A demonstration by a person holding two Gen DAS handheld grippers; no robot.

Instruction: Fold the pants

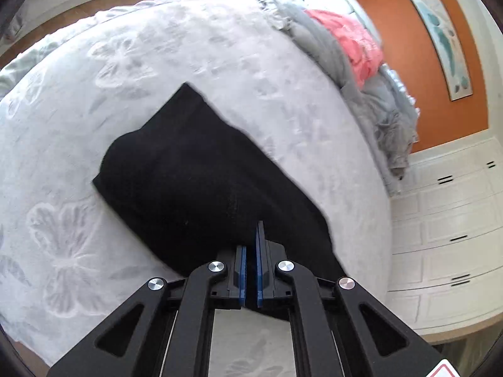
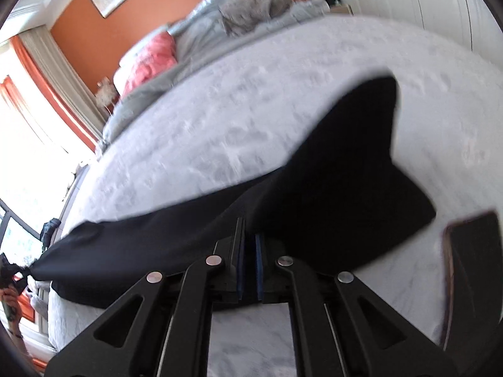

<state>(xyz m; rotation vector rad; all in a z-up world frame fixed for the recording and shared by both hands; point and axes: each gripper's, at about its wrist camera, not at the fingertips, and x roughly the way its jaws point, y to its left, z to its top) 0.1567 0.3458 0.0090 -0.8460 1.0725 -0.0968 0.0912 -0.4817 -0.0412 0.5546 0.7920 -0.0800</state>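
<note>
Black pants lie on a white bed cover with a butterfly pattern. In the left wrist view my left gripper is shut on the near edge of the pants, and cloth hides the tip of its left finger. In the right wrist view the pants stretch from the far left to a lifted fold at the right. My right gripper is shut on their near edge, with cloth draped over its right finger. At the far left a hand and the left gripper hold the bunched end.
Grey blankets and a pink one are heaped at the head of the bed by an orange wall. White drawers stand beside the bed. A dark flat object lies on the cover at the right.
</note>
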